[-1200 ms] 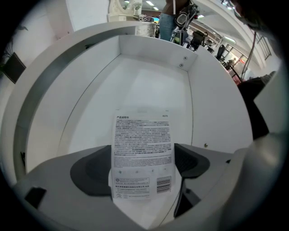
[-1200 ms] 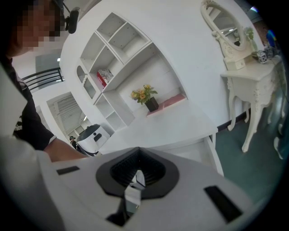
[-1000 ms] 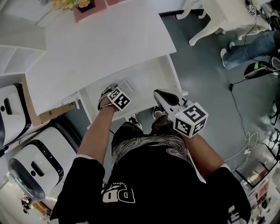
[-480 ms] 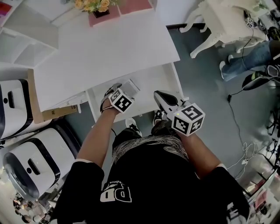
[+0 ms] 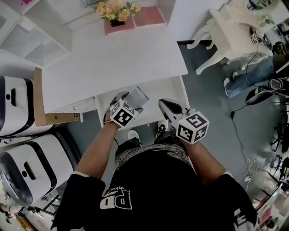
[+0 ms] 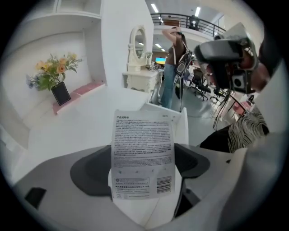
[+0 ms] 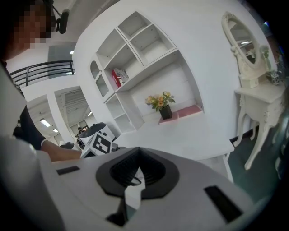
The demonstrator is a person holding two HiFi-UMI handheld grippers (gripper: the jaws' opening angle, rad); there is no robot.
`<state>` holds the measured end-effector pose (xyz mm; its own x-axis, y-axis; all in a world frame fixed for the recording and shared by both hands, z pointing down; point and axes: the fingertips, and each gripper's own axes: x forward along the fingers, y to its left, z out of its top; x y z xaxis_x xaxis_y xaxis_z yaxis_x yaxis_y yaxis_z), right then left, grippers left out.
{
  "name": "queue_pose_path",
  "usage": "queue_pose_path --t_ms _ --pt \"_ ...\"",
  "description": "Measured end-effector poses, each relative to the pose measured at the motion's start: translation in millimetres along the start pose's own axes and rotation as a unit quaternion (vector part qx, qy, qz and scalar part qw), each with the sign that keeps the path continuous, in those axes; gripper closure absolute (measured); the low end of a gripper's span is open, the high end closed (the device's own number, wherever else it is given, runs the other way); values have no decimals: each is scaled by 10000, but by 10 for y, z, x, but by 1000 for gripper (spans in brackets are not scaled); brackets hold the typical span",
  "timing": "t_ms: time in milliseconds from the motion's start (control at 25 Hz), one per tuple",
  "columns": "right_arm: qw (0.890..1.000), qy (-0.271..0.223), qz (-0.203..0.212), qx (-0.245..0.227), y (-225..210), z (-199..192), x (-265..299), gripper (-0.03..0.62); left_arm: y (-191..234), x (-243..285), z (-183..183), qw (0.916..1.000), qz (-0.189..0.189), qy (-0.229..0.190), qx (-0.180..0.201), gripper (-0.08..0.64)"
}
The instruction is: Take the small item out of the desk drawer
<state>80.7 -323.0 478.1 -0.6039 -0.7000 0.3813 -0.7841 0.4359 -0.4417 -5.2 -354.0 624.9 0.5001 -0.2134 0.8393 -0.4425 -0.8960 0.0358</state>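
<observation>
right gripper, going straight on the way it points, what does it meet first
Probably the flat white desk top, near its front edge; depth is hard to judge.

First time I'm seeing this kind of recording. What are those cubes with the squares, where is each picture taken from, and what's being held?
No robot here: a person holds a two-jaw tool in each hand, and the marker cubes are part of those tools. The head view looks down from the person's head; the other two cameras ride on the tools. The left gripper is shut on a white printed packet over the open drawer of a white desk. The right gripper holds nothing, jaws together. At the desk's back stand flowers.
</observation>
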Motion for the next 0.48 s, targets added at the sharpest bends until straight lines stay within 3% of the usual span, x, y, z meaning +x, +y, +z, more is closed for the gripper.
queue_pose_path --t_ms 320,480 --pt "9995 -139 82 -288 328 219 15 583 -9 -708 268 9943 3 -992 -392 119" --pt "9988 -281 97 -384 470 313 0 583 -48 -1068 380 9894 73 -1395 -387 120"
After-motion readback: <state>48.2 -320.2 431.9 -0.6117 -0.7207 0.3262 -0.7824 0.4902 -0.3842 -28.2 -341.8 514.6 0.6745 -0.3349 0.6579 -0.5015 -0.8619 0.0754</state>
